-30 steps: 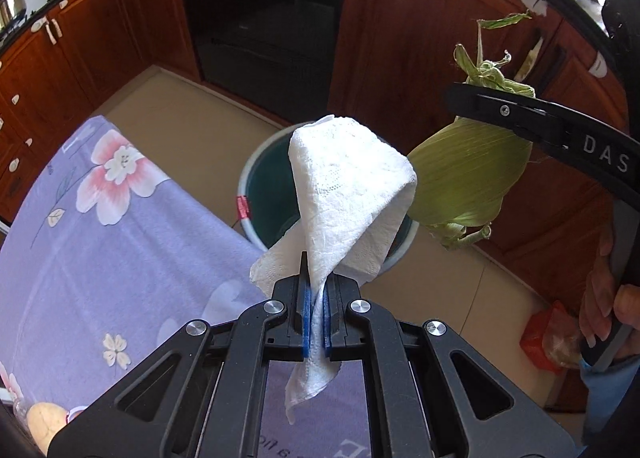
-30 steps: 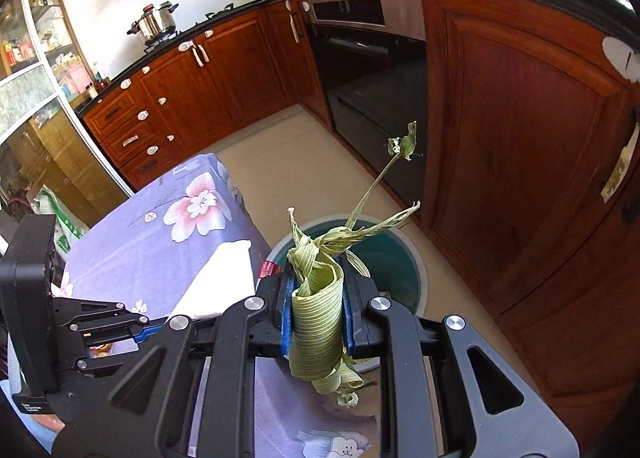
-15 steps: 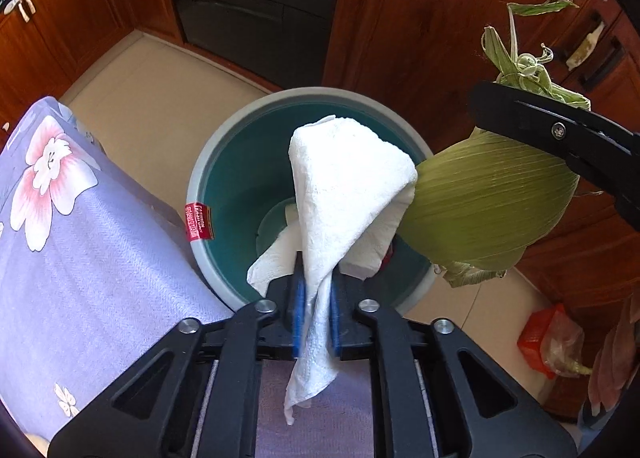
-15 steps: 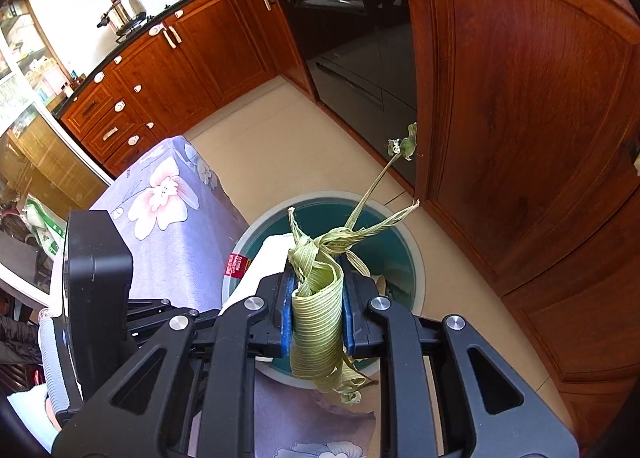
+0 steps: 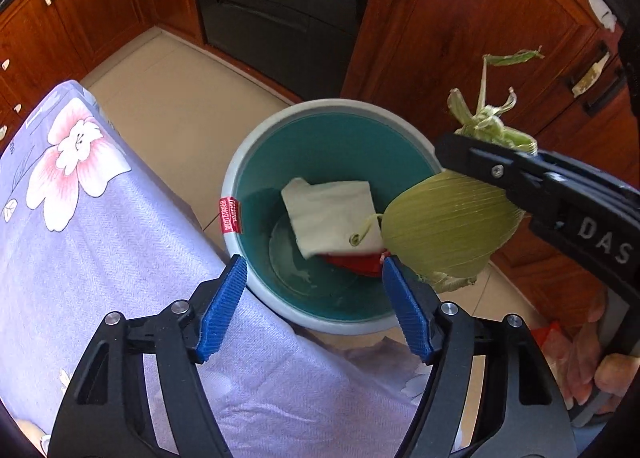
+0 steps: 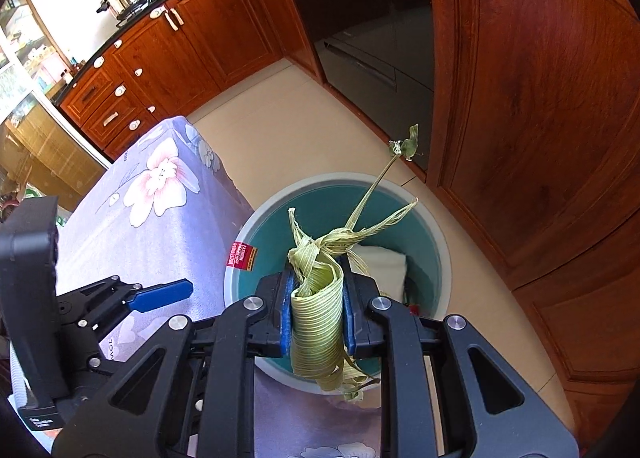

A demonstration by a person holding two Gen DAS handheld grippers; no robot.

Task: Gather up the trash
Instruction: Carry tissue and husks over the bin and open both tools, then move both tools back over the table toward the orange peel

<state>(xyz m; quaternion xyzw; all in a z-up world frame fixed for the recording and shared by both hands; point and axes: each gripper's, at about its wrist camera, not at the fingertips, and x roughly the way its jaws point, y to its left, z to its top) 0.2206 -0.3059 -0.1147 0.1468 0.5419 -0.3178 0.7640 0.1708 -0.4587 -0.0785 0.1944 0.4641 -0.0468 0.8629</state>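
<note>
1 corn husk (image 6: 316, 310), light and springy, is clamped mid-roll in your right hand-held gripper (image 6: 316, 314); your left hand-held gripper (image 5: 316, 306) jaws are opening, empty, above the bin (image 5: 240, 186).

Black tongs (image 5: 314, 310), ribbed blue pads (image 5: 224, 308), silver screws

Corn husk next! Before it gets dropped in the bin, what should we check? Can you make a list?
1. Corn husk gripped by right gripper: ok.
2. Husk above the bin opening: ok.
3. Left gripper let go, jaws opening, nothing between them: ok.
4. Paper towel landed inside the bin: ok.
5. Room left in the bin: ok, teal floor shows.
6. Husk tail will clear the rim: cannot tell.
</note>
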